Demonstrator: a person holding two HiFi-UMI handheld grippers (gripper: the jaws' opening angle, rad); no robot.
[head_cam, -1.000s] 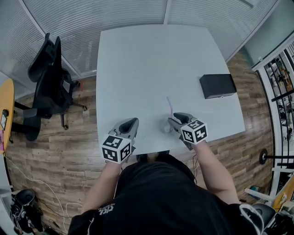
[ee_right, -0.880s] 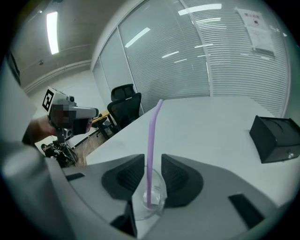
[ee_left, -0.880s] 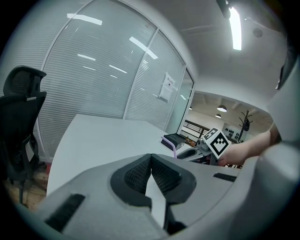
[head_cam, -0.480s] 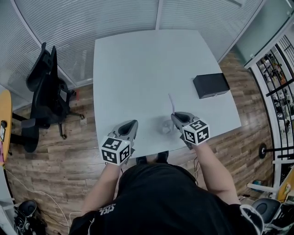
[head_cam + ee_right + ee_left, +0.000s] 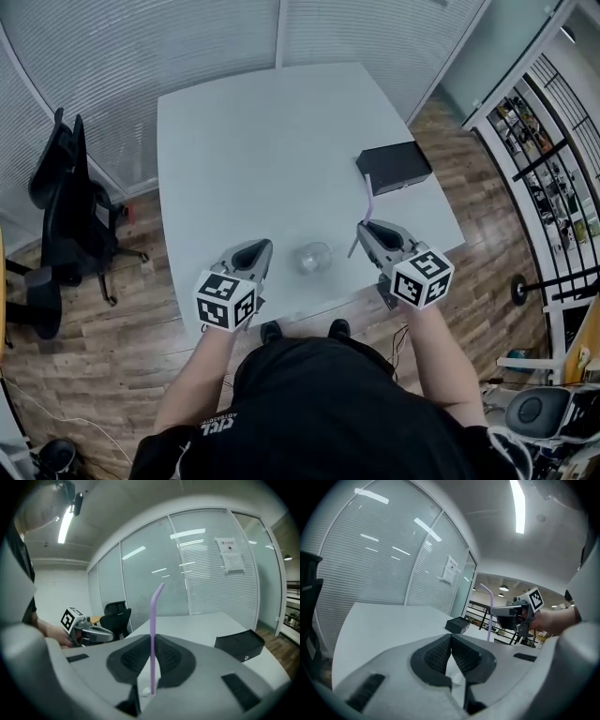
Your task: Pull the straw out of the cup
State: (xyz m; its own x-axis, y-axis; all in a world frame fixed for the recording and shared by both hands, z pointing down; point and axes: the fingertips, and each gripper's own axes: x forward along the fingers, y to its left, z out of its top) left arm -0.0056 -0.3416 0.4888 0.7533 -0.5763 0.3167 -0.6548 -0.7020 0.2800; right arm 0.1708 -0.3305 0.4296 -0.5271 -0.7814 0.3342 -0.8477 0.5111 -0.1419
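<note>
— Why are we gripping the straw (image 5: pixel 368 199) upright, right of centre?
— Our right tongs (image 5: pixel 366 228) are pinching it, keeping it outside the cup (image 5: pixel 314 257) at the bench's (image 5: pixel 253 141) lower edge. Our left tongs (image 5: pixel 260 247) are waiting closed and empty beside it.

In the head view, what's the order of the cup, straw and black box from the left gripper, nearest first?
From the left gripper:
1. Cup, just to its right.
2. Straw, further right, held in the right gripper.
3. Black box, farthest, beyond the straw.

Clear glossy cup (image 5: pixel 314 257), smooth plastic straw (image 5: pixel 153 638), matt white table (image 5: pixel 253 141), wood-grain plank floor (image 5: pixel 103 328)
</note>
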